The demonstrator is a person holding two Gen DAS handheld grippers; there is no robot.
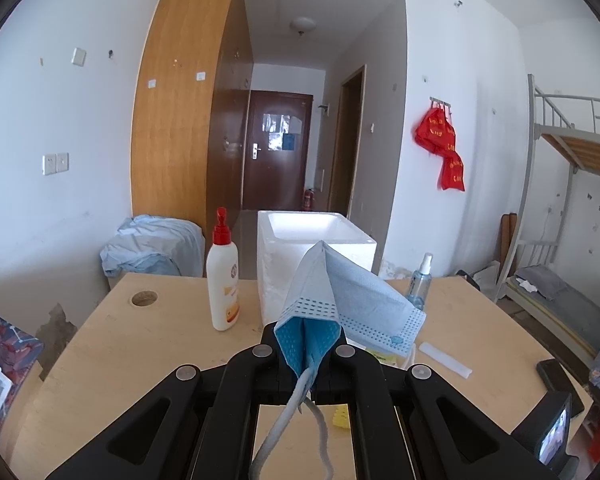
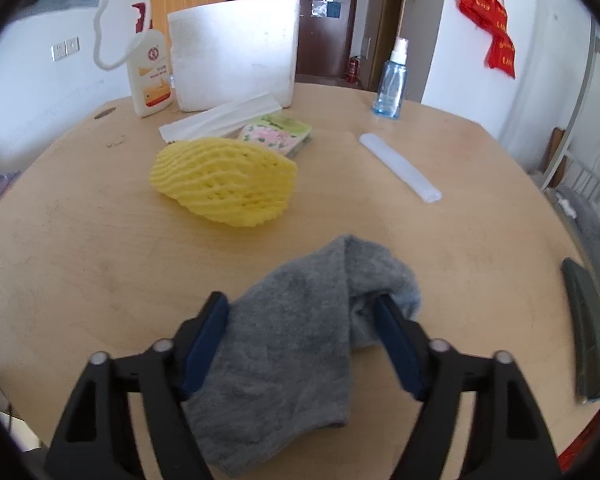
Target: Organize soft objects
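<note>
My left gripper [image 1: 306, 350] is shut on a folded blue face mask [image 1: 340, 292], held up above the table with its ear loops dangling down between the arms. Behind it stands a white foam box [image 1: 312, 236], open at the top. In the right wrist view a grey sock [image 2: 300, 340] lies crumpled on the wooden table [image 2: 80, 260]. My right gripper [image 2: 300, 300] stands open astride the sock, one blue pad at each side of it. A yellow foam net [image 2: 224, 182] lies further back. The mask's ear loop [image 2: 100, 32] hangs at the top left.
A lotion bottle [image 2: 150, 80] stands left of the foam box [image 2: 236, 52], and a blue spray bottle [image 2: 392, 80] to its right. A floral tissue pack [image 2: 278, 134], a flat white wrapper [image 2: 220, 120] and a white strip [image 2: 400, 172] lie on the table. A dark phone [image 2: 584, 328] rests at its right edge.
</note>
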